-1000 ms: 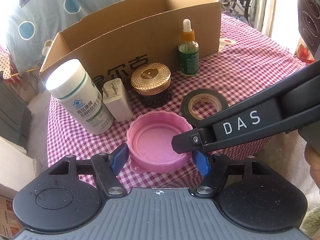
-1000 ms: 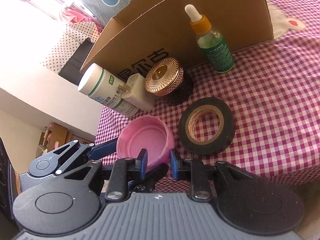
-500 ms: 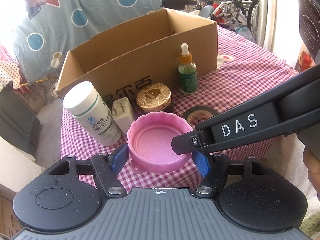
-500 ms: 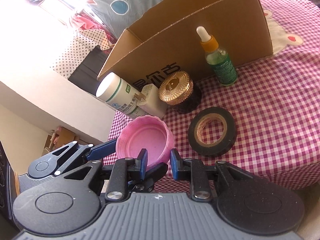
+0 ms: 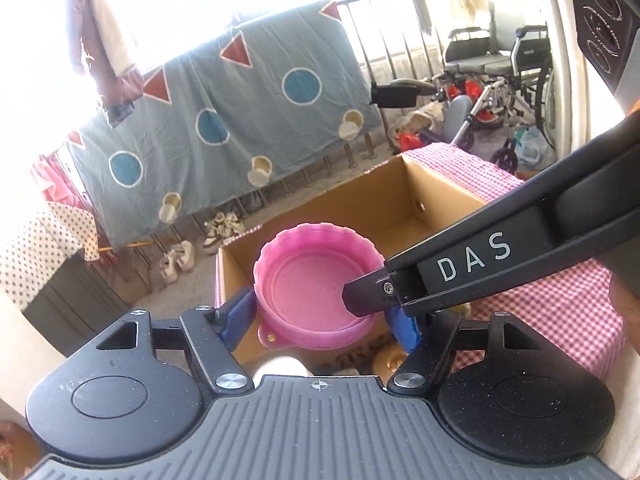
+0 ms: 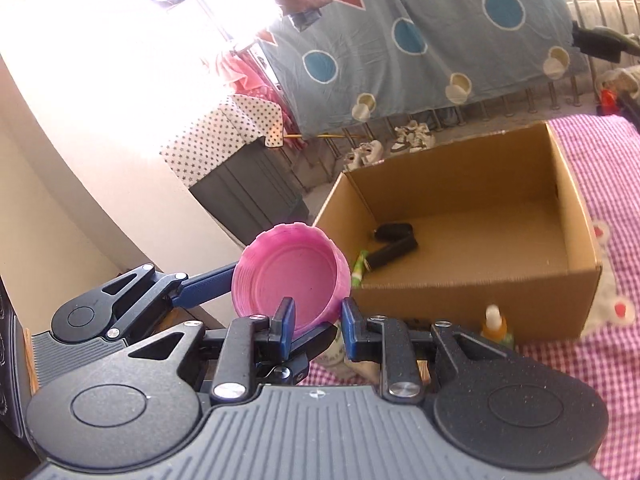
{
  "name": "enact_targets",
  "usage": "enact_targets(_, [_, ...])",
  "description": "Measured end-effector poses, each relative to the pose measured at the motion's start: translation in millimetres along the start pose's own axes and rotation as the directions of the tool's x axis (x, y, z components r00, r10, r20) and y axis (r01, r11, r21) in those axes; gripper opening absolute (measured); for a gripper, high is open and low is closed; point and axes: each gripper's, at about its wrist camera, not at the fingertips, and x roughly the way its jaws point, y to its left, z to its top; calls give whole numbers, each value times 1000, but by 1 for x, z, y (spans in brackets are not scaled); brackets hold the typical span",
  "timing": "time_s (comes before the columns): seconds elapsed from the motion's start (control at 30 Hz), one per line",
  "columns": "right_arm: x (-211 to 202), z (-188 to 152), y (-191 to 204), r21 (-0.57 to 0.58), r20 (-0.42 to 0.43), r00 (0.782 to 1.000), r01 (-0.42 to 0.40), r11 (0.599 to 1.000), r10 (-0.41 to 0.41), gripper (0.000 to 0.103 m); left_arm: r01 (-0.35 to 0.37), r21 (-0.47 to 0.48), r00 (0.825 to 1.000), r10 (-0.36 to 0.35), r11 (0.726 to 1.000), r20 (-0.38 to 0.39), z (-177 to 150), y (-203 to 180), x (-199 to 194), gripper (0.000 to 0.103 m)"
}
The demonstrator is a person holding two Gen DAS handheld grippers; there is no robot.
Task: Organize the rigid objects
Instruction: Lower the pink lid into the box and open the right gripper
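Observation:
A pink plastic lid hangs in the air, hollow side toward the cameras, held by both grippers. My left gripper is shut on it, one blue pad on each side of it. My right gripper pinches the lid's near wall, with one black finger reaching inside the hollow. The lid sits above the near left corner of an open cardboard box. The left gripper shows at the left of the right wrist view.
The box stands on a pink checked tablecloth and holds black objects and a small green item. A dropper bottle and a gold-lidded jar stand below, in front of the box. Beyond are a hanging blue sheet, shoes and a wheelchair.
Both grippers rose together with the pink lid off the table. The bottle, jar and tape dropped below the view, and the inside of the box came into sight.

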Motion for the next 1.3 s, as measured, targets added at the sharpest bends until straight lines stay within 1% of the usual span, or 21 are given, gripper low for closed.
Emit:
enact_targets(0.07, [14,27,-6,-14,-44,999,-9,1000,9,27,11,-14,1000,-12,1000,-22,14,11,16,71])
enact_targets(0.13, [34,49,-16,-1,-108,994,-15,1000,14,27,37,-34,997,-39,999,-70,24,22,36,72])
enact_targets(0.2, [55,67,-29,22,-178,984,-17,1000,21,28,70,-63,988,-78,995,-135,30,32,58,72])
enact_targets(0.27, [81,80,-42,53,-262,965,-7,999,20,28,109,-90,972,-125,990,-201,31,41,79,72])
enact_targets(0.33, [105,87,-55,88,-326,945,6,996,23,28,140,-109,952,-164,984,-259,29,47,100,71])
enact_targets(0.37, [116,89,-61,107,-363,931,12,994,28,28,156,-112,940,-183,981,-289,29,49,111,71])
enact_targets(0.4, [131,89,-69,118,-408,912,19,993,31,28,177,-119,920,-207,977,-332,27,52,124,71])
enact_targets(0.47, [156,92,-83,157,-465,884,39,987,39,28,204,-133,890,-240,970,-388,22,56,145,71])
enact_targets(0.5, [167,93,-88,158,-492,870,47,986,38,28,217,-139,872,-256,966,-418,20,57,155,71])
enact_targets(0.63, [203,95,-98,162,-564,825,63,985,40,28,241,-152,819,-285,959,-498,14,63,183,71])
enact_targets(0.73, [222,92,-103,173,-607,793,69,983,51,28,248,-166,785,-299,954,-542,7,68,193,71])
enact_targets(0.87, [233,84,-111,174,-652,756,72,982,60,29,264,-158,757,-306,951,-578,3,66,204,72])
enact_targets(0.9, [236,82,-111,175,-660,748,74,982,61,29,268,-156,754,-308,951,-581,4,65,206,75])
enact_targets(0.97, [245,79,-111,175,-679,731,76,982,64,29,269,-158,756,-310,950,-577,5,64,205,80])
enact_targets(1.0, [248,77,-111,174,-686,725,82,981,61,30,267,-163,755,-312,950,-577,5,64,205,81])
enact_targets(1.07, [250,77,-113,178,-692,719,92,980,58,30,266,-170,752,-314,949,-579,7,65,205,81])
enact_targets(1.13, [247,81,-112,188,-679,731,85,978,67,30,256,-174,758,-309,951,-574,9,68,204,81])
enact_targets(1.17, [243,83,-111,190,-669,740,84,978,67,31,252,-176,765,-307,952,-566,11,70,201,81])
enact_targets(1.2, [237,87,-111,193,-652,755,77,978,69,34,248,-179,773,-306,952,-555,13,73,198,81])
enact_targets(1.23, [230,91,-109,194,-636,769,69,979,72,40,244,-185,782,-306,952,-542,15,75,193,81])
enact_targets(1.3, [211,102,-105,192,-586,808,59,980,66,52,237,-196,806,-306,951,-507,21,81,180,81])
